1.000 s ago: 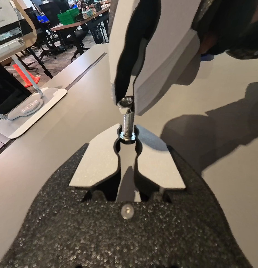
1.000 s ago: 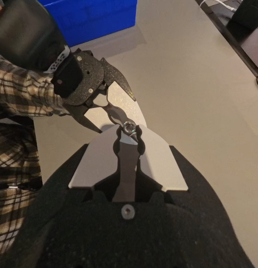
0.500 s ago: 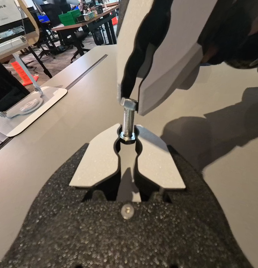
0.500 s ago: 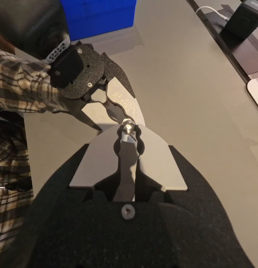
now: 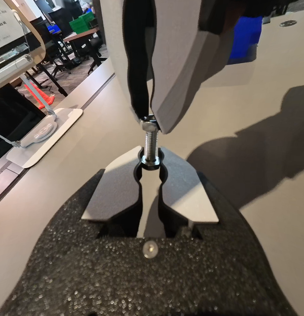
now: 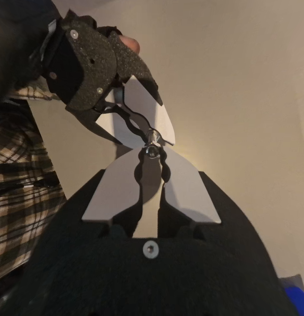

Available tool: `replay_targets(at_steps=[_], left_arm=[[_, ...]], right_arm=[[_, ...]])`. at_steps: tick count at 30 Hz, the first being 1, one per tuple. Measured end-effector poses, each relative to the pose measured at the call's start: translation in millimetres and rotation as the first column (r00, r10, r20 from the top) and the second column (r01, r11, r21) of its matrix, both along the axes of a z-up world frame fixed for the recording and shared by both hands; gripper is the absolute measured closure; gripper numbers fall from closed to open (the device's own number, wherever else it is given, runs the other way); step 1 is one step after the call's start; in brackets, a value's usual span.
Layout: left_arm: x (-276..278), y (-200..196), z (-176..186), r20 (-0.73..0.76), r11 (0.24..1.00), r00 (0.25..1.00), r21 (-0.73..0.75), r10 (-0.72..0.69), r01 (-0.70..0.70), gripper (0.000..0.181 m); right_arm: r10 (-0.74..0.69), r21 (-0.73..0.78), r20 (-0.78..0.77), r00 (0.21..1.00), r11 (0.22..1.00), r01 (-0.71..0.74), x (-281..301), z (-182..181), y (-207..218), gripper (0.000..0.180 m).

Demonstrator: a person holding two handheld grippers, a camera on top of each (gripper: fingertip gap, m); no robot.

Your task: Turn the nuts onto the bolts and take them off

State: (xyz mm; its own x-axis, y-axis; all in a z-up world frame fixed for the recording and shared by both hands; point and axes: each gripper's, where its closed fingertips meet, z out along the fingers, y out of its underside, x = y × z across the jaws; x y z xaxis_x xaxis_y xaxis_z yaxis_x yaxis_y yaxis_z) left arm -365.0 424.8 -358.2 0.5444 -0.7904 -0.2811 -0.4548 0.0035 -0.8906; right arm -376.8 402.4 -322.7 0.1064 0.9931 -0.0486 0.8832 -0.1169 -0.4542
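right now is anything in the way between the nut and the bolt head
Nothing visible. The left gripper holds the nut low on the bolt; bare thread runs up to the head, which the right gripper pinches.

Left wrist view is showing bright and fairly crisp; right wrist view is showing dim and soft.

Overhead light is casting a hard dark shadow [image 5: 241, 164] across the pale table [image 5: 96, 136]; the bolt [image 5: 150, 145] is glinting, and wide-angle bending is curving the edges. In the right wrist view the plaid sleeve [image 6: 19, 188] is smearing and the foreground is sinking into black.
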Motion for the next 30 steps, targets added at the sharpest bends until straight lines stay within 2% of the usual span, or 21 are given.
replay_targets(at_steps=[11, 30], left_arm=[[2.7, -2.5, 5.7, 0.101, 0.998, 0.995, -0.058, -0.023, 0.029, 0.165], [7.0, -6.7, 13.3, 0.2, 0.993, 0.978, -0.094, -0.055, 0.075, 0.166]], right_arm=[[-0.033, -0.053, -0.047, 0.998, 0.998, 0.03, -2.8, 5.8, 0.3, 0.163], [0.013, -0.009, -0.054, 0.998, 1.0, -0.013, -5.0, 11.1, 0.6, 0.162]])
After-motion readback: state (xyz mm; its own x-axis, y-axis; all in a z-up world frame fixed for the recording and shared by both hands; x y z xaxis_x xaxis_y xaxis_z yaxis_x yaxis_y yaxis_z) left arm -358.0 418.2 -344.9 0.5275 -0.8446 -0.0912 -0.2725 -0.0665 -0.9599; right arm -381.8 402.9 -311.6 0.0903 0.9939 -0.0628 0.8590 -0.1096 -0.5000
